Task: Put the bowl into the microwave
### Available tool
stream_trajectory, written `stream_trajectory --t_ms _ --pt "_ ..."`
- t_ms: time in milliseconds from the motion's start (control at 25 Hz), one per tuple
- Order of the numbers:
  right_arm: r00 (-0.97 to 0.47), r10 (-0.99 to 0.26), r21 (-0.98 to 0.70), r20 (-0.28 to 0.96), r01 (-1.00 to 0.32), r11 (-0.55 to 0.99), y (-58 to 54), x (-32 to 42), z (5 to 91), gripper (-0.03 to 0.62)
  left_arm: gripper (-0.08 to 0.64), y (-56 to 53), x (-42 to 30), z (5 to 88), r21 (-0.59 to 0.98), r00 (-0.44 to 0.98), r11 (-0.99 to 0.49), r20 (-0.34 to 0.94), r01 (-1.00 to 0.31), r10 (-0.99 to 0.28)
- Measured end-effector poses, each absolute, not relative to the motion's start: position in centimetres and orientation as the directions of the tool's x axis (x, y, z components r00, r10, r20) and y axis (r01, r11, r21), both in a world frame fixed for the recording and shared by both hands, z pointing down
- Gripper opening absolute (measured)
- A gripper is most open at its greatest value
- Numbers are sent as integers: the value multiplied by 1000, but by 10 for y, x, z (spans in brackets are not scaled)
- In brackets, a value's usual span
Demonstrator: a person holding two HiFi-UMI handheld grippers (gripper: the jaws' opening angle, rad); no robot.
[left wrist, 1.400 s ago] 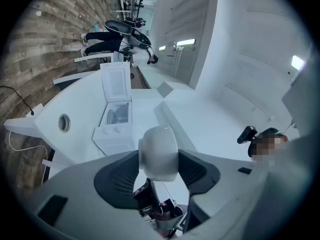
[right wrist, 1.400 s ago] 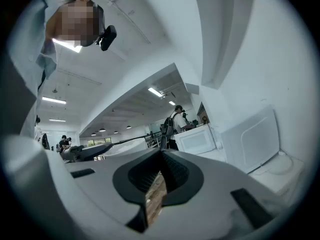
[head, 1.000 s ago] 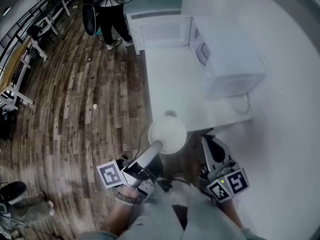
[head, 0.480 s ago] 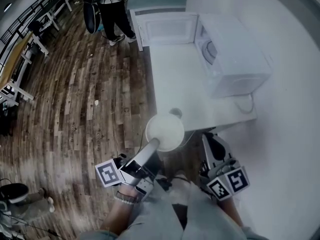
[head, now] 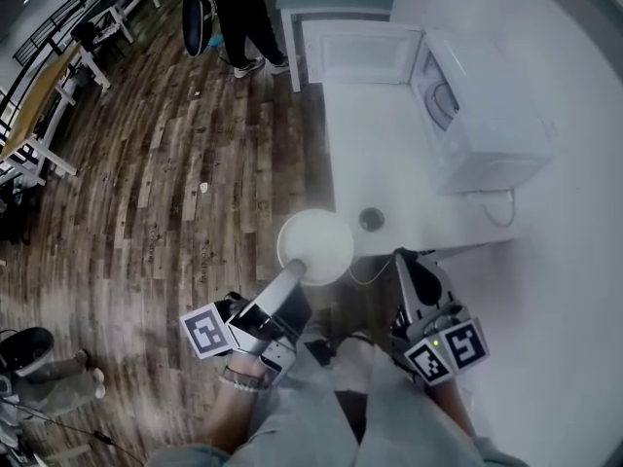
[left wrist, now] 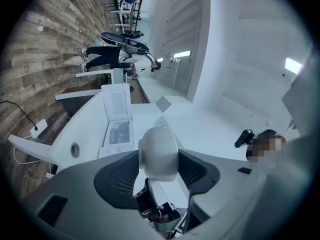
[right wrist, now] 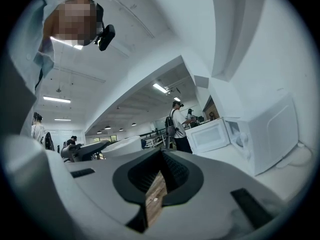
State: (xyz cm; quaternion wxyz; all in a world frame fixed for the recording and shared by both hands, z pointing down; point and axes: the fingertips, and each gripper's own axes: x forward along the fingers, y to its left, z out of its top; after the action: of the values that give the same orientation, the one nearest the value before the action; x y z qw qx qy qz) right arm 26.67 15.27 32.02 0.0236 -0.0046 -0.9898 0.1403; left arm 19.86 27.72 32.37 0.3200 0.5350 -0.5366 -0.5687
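Observation:
My left gripper (head: 298,272) is shut on the rim of a white bowl (head: 314,247), which it holds in the air just off the near left corner of the white table (head: 375,154). In the left gripper view the bowl (left wrist: 158,151) sits pinched between the jaws. The white microwave (head: 487,115) stands at the table's far right with its door (head: 362,54) swung open. My right gripper (head: 414,266) hovers at the table's near edge, shut and with nothing in it (right wrist: 159,176). The right gripper view shows the microwave (right wrist: 265,134) and its open door (right wrist: 207,134) ahead.
A round cable hole (head: 371,219) lies in the table near its front edge, and a cord (head: 496,212) trails behind the microwave. A person (head: 243,17) stands on the wooden floor (head: 175,163) beyond the table's far end. Desks (head: 49,95) line the far left.
The bowl and both grippers have shifted left relative to the table. The bowl has gone from over the table's near end to just off its left corner. Neither grip has changed.

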Motion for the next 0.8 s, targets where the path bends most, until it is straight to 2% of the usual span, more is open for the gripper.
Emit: stream_trajectory --t_ms 800 --pt "-997 57 -282 43 43 958 215 223 325 5 236 345 163 323 945 -269 -223 -285 -241 -920"
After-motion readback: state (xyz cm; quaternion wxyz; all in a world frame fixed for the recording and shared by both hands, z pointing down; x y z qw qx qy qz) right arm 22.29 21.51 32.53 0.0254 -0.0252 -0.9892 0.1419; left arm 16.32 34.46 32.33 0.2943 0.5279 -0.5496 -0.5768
